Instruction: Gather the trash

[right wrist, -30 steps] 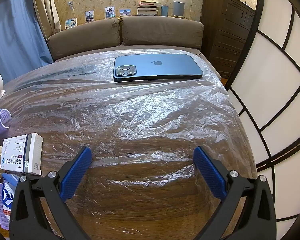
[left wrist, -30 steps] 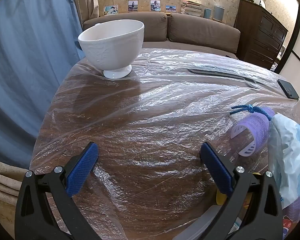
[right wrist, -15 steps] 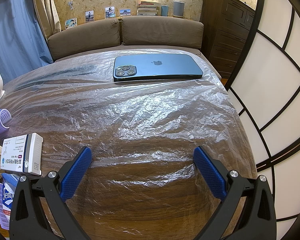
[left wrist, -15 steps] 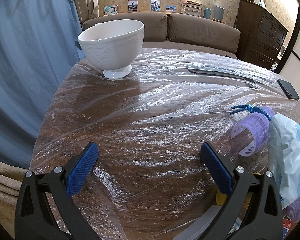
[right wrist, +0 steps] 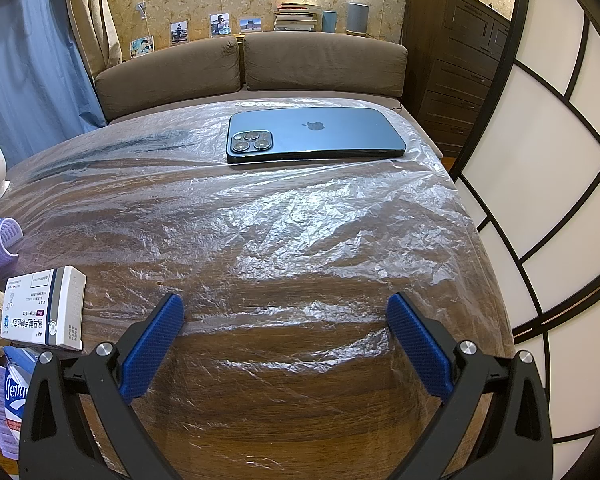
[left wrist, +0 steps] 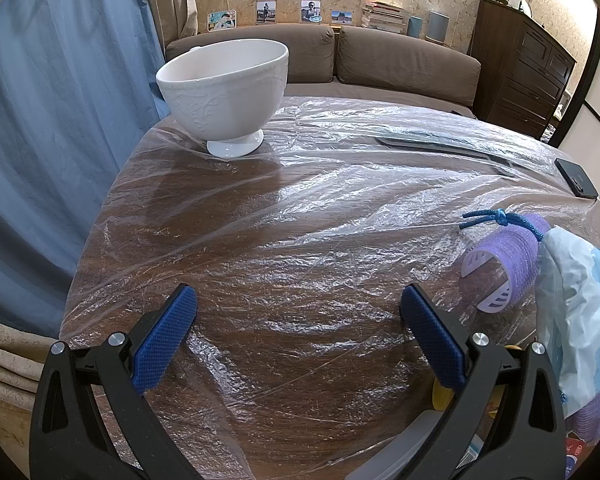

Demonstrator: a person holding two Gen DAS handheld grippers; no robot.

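Grippers, left hand-held gripper (left wrist: 297,306) and right hand-held gripper (right wrist: 285,314), gape wide, empty, above plastic-covered table (right wrist: 300,240)

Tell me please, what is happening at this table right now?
Nothing is held yet. The left gripper and the right gripper both hover open over the plastic-covered table. Between them lies a clutter: a purple hair roller, a medicine box and a tissue pack. A phone and a white bowl stand apart.
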